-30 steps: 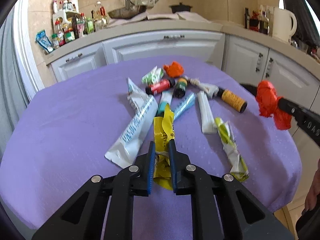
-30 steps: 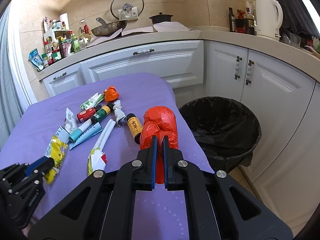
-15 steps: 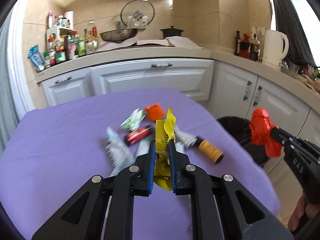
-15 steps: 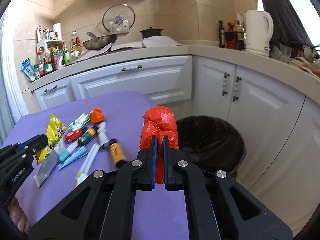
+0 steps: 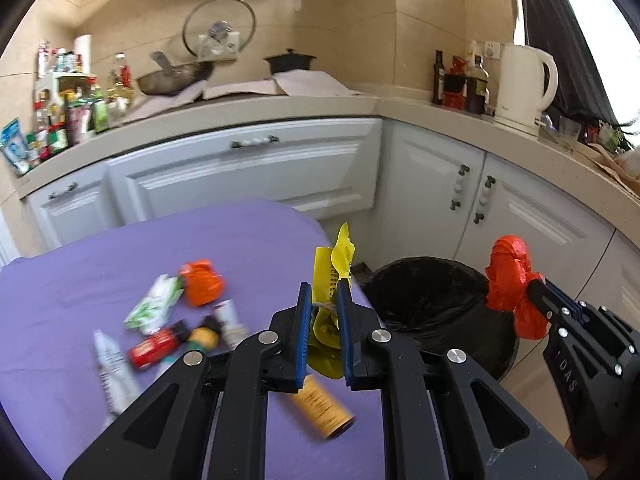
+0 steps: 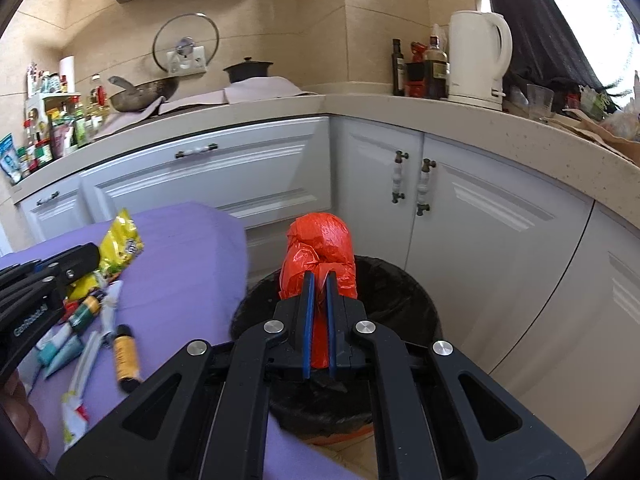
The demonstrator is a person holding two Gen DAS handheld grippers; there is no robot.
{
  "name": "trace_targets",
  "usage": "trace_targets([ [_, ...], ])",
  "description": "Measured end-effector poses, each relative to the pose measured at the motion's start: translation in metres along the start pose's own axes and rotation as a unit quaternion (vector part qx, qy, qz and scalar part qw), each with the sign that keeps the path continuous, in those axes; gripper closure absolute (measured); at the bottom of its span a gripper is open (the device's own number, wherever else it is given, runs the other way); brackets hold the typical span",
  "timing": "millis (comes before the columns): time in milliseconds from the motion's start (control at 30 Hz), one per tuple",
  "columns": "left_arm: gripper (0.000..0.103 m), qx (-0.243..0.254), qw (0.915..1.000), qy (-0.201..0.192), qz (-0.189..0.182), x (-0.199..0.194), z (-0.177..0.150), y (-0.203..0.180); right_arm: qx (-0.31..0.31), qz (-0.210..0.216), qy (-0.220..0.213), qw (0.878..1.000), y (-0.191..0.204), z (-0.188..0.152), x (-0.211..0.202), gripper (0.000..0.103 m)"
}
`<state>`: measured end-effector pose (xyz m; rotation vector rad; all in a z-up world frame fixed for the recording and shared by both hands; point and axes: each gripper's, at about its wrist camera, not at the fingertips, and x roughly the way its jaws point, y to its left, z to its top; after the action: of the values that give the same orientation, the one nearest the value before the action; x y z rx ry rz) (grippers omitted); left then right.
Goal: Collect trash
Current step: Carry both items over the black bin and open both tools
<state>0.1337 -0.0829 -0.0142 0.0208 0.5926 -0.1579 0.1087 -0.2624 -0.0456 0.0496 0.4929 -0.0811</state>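
Observation:
My left gripper (image 5: 323, 292) is shut on a crumpled yellow wrapper (image 5: 332, 276) and hangs over the right edge of the purple table (image 5: 100, 264). In the right wrist view that yellow wrapper (image 6: 120, 246) sticks out of the left gripper (image 6: 86, 258). My right gripper (image 6: 319, 280) is shut on a bunched red plastic bag (image 6: 318, 246), held right above the black-lined trash bin (image 6: 404, 300). From the left wrist view the red bag (image 5: 510, 276) hovers at the far side of the bin (image 5: 432, 300). Tubes, small bottles and wrappers (image 5: 160, 336) lie on the table.
White cabinets (image 6: 480, 216) wrap around behind and to the right of the bin. The counter holds a white kettle (image 6: 478, 60), bottles, a pan and a pot. An amber bottle (image 5: 322, 404) lies near the table's right edge, beneath my left gripper.
Both grippers have swung right from over the table toward the bin, each keeping its load. The red bag now hangs over the bin opening; the yellow wrapper has reached the table's edge.

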Motion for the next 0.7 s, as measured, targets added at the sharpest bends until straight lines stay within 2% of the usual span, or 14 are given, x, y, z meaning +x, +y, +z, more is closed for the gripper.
trace_targets([
  [200,0.089,0.020,0.9997,0.016,-0.001,0.035,0.008,-0.031,0.007,-0.006,0.007,1.000,-0.015,0.003,0.026,0.097],
  [633,0.089,0.035,0.9987,0.036,0.009,0.078,0.017,-0.057,0.021,-0.014,0.016,1.000,-0.036,0.003,0.067,0.096],
  [667,0.087,0.036,0.9985,0.040,0.011,0.081,0.017,-0.059,0.023,-0.015,0.016,0.999,-0.038,0.002,0.069,0.090],
  [700,0.075,0.037,0.9983,0.042,0.016,0.085,0.016,-0.060,0.028,-0.016,0.018,0.999,-0.041,0.002,0.073,0.074],
])
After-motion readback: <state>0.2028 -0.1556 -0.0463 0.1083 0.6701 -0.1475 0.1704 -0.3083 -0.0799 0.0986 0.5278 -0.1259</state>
